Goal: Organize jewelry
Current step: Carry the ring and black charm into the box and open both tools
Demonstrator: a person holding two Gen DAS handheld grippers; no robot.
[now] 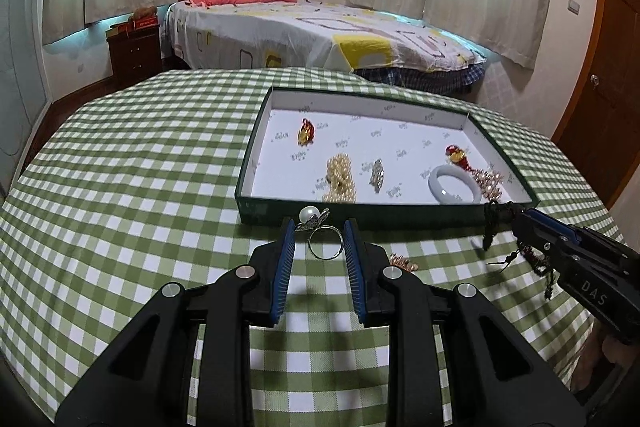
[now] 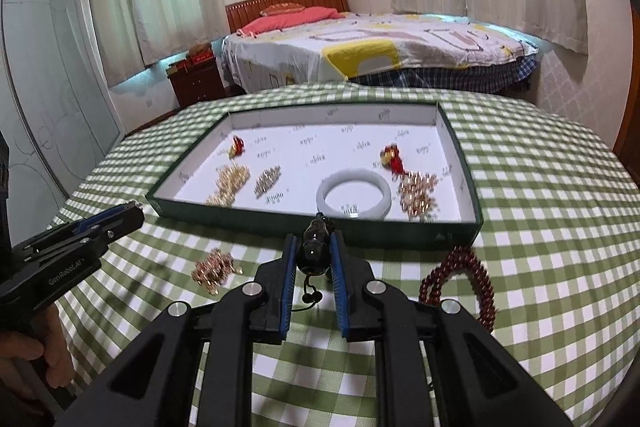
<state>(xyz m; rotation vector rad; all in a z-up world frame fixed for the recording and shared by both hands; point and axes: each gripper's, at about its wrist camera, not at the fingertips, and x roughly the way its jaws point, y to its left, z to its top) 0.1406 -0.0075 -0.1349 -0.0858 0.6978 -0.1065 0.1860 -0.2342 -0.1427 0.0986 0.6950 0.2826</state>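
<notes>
While the ring (image 1: pixel 325 242) lies flat on the cloth (image 1: pixel 132 163) just short of the tray (image 1: pixel 360 213), its band sits between the parted fingers of the left gripper (image 1: pixel 320 227), touching neither as far as the left view shows. Its pearl head points toward the tray's near wall (and a little to the left), so the ring's long axis runs roughly along the fingers, not across them. That is the relation the next move seems to turn on: the jaws stand open on either side of the band, and closing them would likely pinch it across its width. The left gripper is plainly the nearer tool.

Farther right along the tray's near wall, the right gripper (image 2: pixel 314 241) is clamped on a dark pendant (image 2: pixel 316 253) whose cord (image 2: pixel 310 293) hangs below, held above the cloth just before the wall. A gold cluster (image 2: pixel 214 269) lies on the cloth between the two grippers, and red beads (image 2: pixel 460 279) lie to the right of the right gripper.

Inside the tray, nearest the wall, rest a pale bangle (image 2: pixel 354 197) and several other pieces.
</notes>
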